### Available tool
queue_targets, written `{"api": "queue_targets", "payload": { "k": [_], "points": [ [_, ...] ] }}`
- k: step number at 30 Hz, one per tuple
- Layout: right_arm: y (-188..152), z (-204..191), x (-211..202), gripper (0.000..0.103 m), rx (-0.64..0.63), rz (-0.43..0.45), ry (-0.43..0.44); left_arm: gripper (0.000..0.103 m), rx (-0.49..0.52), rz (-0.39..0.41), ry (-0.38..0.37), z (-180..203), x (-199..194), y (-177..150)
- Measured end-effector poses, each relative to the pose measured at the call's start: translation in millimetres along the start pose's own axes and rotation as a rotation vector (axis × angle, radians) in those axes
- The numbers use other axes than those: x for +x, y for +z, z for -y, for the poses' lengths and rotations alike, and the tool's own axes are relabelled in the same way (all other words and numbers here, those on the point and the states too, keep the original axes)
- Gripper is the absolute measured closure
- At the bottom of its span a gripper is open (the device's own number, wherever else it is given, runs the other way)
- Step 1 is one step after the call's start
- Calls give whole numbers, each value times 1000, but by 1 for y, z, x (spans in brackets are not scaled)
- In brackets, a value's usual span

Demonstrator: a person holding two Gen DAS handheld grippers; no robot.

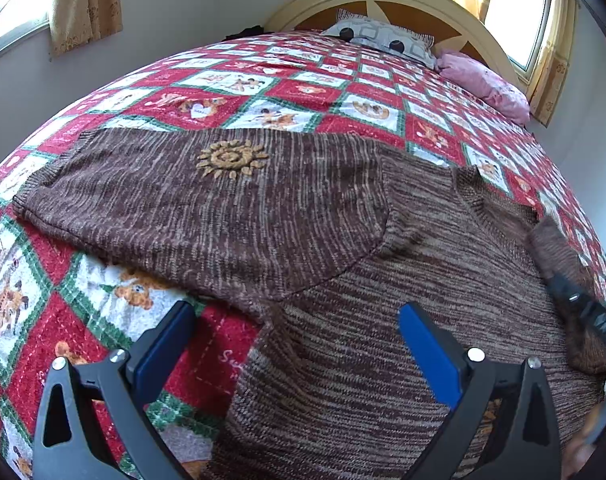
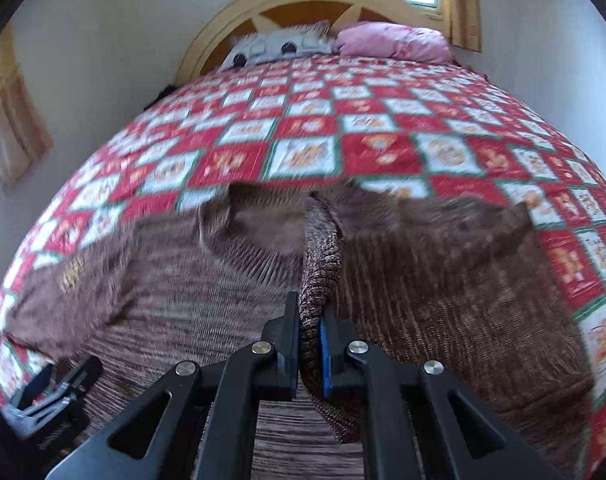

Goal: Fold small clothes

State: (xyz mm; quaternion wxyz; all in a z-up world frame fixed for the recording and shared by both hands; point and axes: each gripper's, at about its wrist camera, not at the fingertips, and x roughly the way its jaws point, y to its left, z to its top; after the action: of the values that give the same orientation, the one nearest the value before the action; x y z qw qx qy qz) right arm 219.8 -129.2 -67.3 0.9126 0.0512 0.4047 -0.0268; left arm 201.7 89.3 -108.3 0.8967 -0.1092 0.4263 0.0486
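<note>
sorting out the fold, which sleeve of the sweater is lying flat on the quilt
The sleeve with the sun emblem, spread flat; the other sleeve is pinched in the right claw.

Sweater (image 2: 443, 280) motion-blurred, hem off-frame

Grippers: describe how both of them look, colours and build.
The left gripper has black plastic arms with triangular cut-outs, silver round pivot pins, and flat blue pads on its fingers. The right gripper has the same build: black linkage arms, silver pins, blue pad edges. No cables or sleeves show.
</note>
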Motion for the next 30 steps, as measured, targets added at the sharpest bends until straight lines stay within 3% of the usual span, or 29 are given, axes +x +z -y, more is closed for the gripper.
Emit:
{"api": "queue_targets", "payload": {
  "k": [13,15,16,18,19,22,24,25,26,27,30],
  "points": [
    [-13,-28,14,95,-76,-7,8,0,-3,1,-5,-1,1,1],
    [-15,-37,17,91,-115,-21,6,0,-3,1,-4,0,1,0],
    [-15,-40,19,87,-128,-32,-1,0,-1,0,-3,0,1,0],
    [-14,-42,18,55,-139,-37,40,0,0,0,-3,-1,1,1],
    [-14,-42,15,49,-133,-44,104,0,-1,0,-3,-1,1,0],
    [-9,-26,-17,49,-70,51,220,0,-5,1,-8,-1,1,1],
    [-4,5,-47,49,-3,175,220,0,-3,0,-5,-1,2,1],
    [-2,21,-54,49,24,188,192,0,-1,0,-2,0,2,1],
    [1,38,-56,60,44,170,145,0,0,-1,0,0,2,1],
    [1,52,-54,78,52,145,102,0,2,-2,2,0,2,1],
    [-9,79,-41,81,65,69,48,0,5,-3,5,1,2,1]
  ]
}}
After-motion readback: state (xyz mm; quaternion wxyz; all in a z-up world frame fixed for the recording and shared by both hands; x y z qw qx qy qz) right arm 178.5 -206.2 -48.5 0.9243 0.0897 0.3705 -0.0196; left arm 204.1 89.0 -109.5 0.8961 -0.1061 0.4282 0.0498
